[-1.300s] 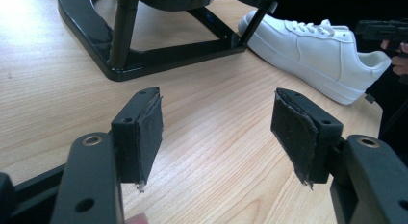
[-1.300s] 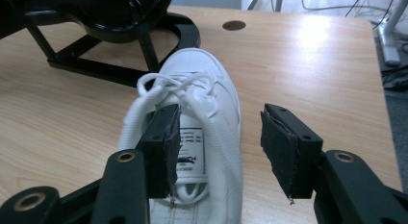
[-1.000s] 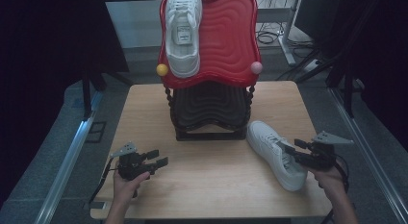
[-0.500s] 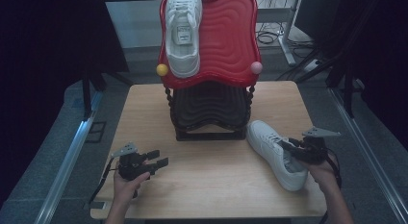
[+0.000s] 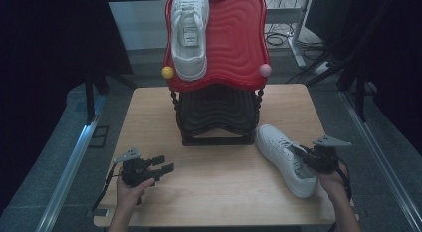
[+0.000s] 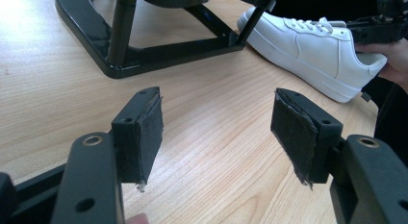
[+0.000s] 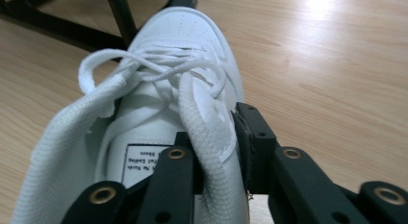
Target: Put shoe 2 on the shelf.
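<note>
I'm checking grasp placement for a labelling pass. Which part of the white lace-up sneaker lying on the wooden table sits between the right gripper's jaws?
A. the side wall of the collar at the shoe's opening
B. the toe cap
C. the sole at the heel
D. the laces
A: in the right gripper view the right gripper has one jaw inside the white lace-up sneaker and one outside, closing on the collar's side wall.
</note>
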### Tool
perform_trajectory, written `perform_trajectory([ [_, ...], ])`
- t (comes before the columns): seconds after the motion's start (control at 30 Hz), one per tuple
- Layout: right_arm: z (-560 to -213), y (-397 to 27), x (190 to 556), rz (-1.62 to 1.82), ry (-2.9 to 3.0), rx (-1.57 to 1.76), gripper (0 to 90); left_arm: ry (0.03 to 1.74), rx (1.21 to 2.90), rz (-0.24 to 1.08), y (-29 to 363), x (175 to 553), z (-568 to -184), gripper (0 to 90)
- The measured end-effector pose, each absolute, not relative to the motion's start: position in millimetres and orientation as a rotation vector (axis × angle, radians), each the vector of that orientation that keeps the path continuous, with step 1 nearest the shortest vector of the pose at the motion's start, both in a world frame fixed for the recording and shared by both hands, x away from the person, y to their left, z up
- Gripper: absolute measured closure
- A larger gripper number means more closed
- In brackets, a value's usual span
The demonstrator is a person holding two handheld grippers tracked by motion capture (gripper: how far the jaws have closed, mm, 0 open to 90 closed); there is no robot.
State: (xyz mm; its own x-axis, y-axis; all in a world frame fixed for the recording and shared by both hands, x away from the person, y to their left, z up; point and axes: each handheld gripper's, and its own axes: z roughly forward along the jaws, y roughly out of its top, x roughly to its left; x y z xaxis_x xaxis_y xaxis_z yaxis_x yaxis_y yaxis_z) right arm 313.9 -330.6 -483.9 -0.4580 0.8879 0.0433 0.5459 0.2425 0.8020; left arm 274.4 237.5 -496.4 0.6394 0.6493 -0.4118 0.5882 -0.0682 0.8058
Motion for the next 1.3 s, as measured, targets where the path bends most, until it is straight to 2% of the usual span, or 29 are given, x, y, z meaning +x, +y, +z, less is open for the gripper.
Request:
perform_trajectory([
  [0.13, -486.3, -334.8, 313.2, 1.161, 2.063, 1.327, 81.7, 1.011, 1.745, 0.065, 236.6, 274.8, -497.7, 36.1],
  [0.57, -490.3, -364.3, 289.9, 1.646, 1.684, 1.563, 82.0, 1.022, 1.744, 0.058, 237.9, 276.4, -500.2, 36.1],
  [0.87, -468.2, -371.0, 273.7, 1.887, 1.412, 1.531, 82.1, 1.019, 1.74, 0.052, 238.0, 276.6, -500.2, 36.1],
  [1.3, -419.4, -359.0, 277.2, 2.087, 1.244, 1.391, 82.1, 1.002, 1.757, 0.046, 236.9, 275.9, -499.0, 35.9],
])
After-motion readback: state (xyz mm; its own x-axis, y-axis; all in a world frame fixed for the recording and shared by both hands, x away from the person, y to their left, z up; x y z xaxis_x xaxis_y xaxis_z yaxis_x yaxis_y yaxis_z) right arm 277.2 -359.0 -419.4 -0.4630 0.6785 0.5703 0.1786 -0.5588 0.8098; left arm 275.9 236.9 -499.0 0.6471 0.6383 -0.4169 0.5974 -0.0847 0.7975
